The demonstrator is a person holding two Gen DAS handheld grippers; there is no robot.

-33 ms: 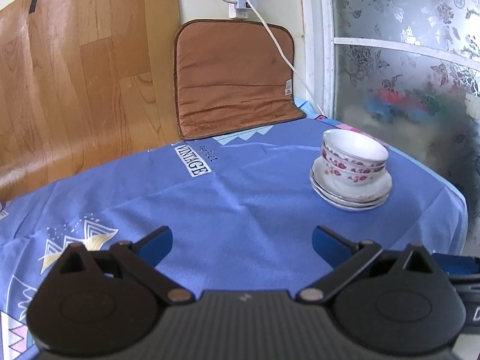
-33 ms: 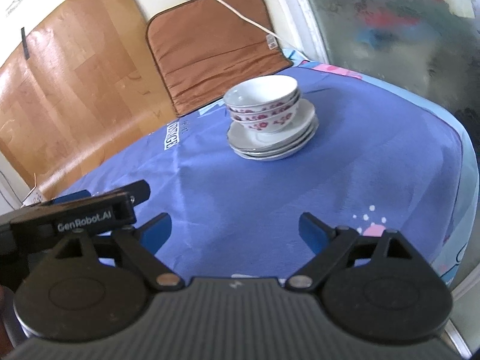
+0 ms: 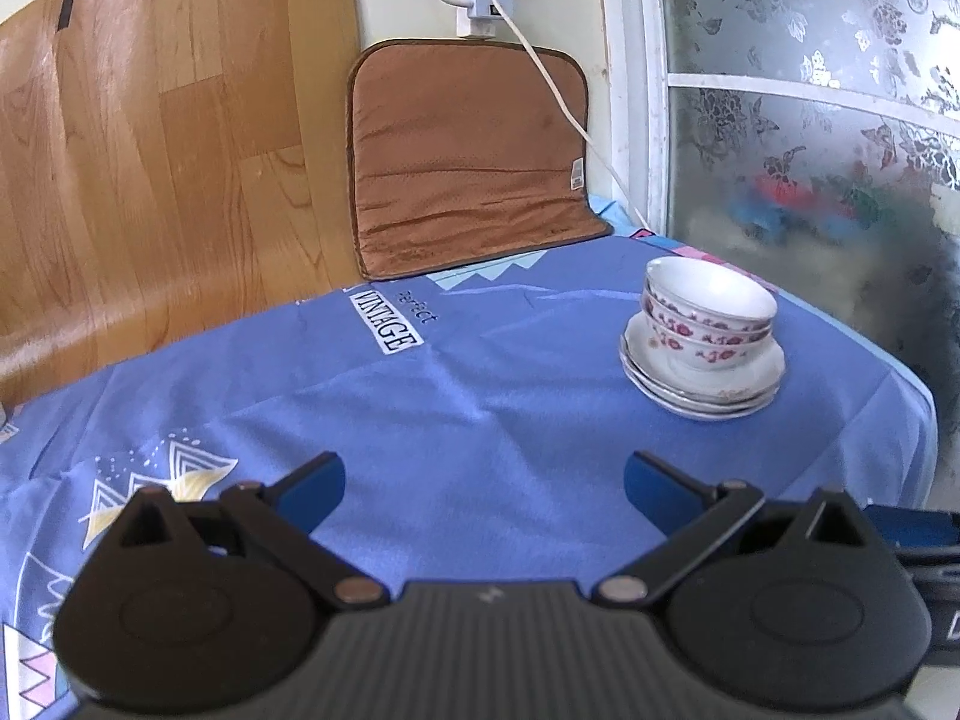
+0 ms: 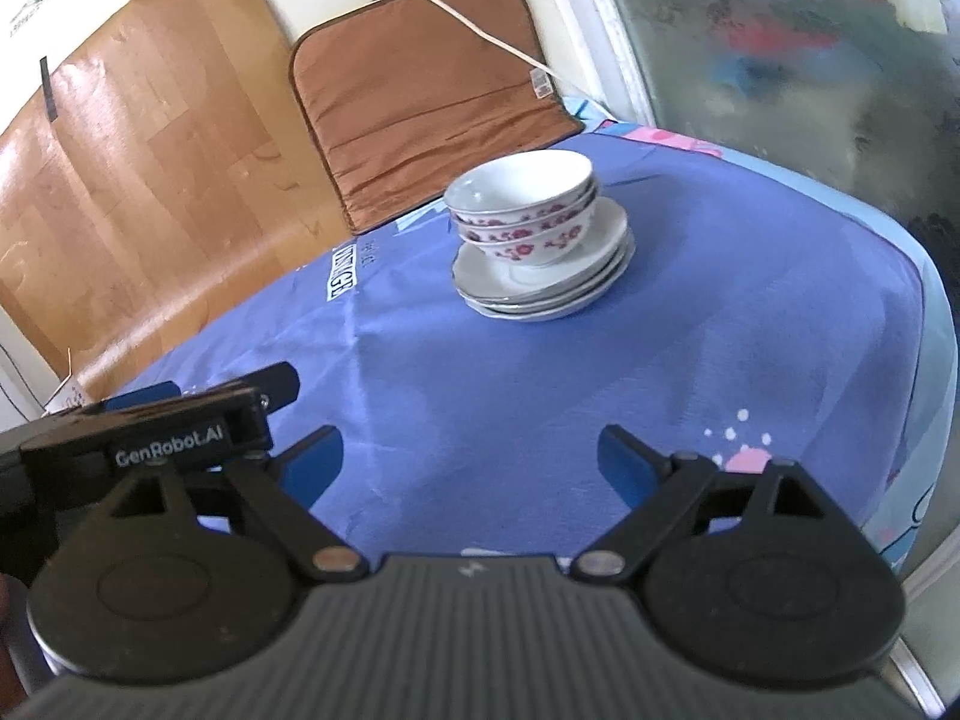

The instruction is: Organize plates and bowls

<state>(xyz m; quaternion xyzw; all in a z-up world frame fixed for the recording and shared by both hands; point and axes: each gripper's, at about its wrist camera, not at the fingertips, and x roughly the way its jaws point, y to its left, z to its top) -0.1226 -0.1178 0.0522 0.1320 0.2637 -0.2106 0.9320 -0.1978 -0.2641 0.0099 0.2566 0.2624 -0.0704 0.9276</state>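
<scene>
A stack of white bowls with red flower bands (image 3: 708,315) (image 4: 525,207) sits on a stack of white plates (image 3: 705,387) (image 4: 543,288) on the blue tablecloth. My left gripper (image 3: 483,489) is open and empty, near and to the left of the stack. My right gripper (image 4: 471,456) is open and empty, low over the cloth, with the stack straight ahead and apart from it. The left gripper's body (image 4: 180,426) shows at the left of the right wrist view.
A brown cushion (image 3: 468,156) leans against the wall at the table's back, with a white cable (image 3: 558,96) running down past it. A frosted glass door (image 3: 810,120) stands on the right. The table's edge (image 4: 936,324) drops off at the right. A wood panel (image 3: 150,150) lines the left.
</scene>
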